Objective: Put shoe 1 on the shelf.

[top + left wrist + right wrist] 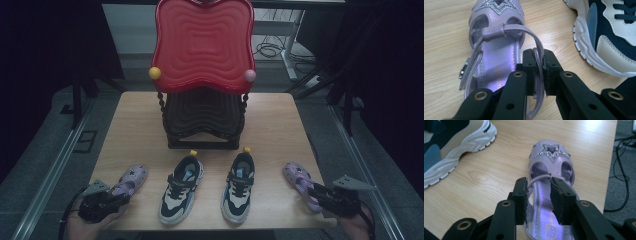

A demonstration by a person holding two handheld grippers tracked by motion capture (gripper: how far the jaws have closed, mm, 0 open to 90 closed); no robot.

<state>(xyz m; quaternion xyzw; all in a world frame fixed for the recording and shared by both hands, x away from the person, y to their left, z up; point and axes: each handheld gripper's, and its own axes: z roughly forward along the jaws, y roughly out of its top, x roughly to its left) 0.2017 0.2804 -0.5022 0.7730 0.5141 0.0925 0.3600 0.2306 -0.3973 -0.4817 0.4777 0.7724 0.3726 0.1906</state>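
Two lilac sandals with glitter stars lie on the wooden table [270, 120], outside a pair of navy-and-white sneakers. My left gripper [539, 72] is shut on the left sandal [496, 50], its pads pinching the thin heel strap [537, 45]. In the high view this gripper [117, 200] sits at the heel of that sandal [131, 180]. My right gripper [539, 200] stands open over the heel end of the right sandal [551, 160], one jaw outside its side strap and the other above the insole. The high view has that gripper [317, 192] at the heel of its sandal [298, 176].
The left sneaker [181, 189] and the right sneaker [239, 186] stand side by side at the front middle. Behind them rises a two-tier rack with a red wavy top shelf [202, 45] and a dark lower shelf [202, 117]. Table edges lie close beside both sandals.
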